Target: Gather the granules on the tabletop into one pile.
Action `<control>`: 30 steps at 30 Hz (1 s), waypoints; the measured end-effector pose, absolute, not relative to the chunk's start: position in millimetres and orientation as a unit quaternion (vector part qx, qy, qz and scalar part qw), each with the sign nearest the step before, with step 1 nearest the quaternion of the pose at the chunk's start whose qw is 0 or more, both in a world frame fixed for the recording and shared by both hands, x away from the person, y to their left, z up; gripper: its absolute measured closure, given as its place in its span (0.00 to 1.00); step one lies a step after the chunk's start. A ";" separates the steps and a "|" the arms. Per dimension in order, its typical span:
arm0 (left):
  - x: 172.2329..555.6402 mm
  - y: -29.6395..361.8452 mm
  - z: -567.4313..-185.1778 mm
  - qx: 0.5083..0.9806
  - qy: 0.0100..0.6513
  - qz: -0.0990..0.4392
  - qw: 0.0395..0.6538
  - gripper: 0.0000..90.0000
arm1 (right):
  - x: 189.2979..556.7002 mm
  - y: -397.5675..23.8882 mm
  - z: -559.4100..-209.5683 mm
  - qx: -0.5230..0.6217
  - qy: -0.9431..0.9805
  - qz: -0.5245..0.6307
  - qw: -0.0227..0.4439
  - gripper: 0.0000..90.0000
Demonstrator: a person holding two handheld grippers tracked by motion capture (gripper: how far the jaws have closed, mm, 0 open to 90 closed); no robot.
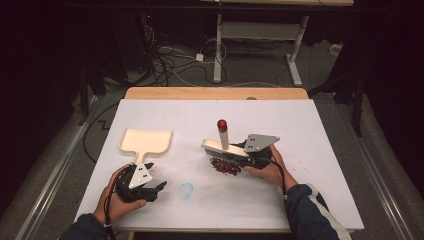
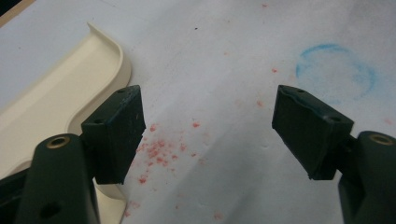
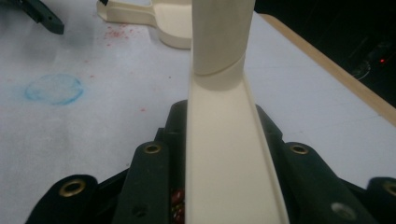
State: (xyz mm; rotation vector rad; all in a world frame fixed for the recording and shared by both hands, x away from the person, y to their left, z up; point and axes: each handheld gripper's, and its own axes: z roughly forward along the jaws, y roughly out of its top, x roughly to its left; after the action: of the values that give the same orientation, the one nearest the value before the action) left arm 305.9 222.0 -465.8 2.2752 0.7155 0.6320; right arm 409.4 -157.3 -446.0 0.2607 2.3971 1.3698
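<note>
Gripping brush, right gripper (apparently clamped)

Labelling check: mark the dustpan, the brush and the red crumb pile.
dustpan (image 1: 146, 140), high view, flat tray
brush (image 1: 224, 148), high view, head behind the handle
red crumb pile (image 1: 225, 167), high view, middle of the heap

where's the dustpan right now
In the high view the cream dustpan lies on the white table, left of centre, its handle pointing toward the open left claw just beside it.
</note>
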 end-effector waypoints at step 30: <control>300.9 225.4 -458.2 0.862 0.273 0.261 0.339 0.27 | 300.1 -269.5 -374.0 0.253 0.841 0.433 0.203 0.75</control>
State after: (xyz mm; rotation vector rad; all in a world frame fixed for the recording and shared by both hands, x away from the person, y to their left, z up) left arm 300.9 225.4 -458.2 2.2438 0.7104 0.6793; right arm 300.1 -269.5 -374.0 0.7055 2.3468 1.2072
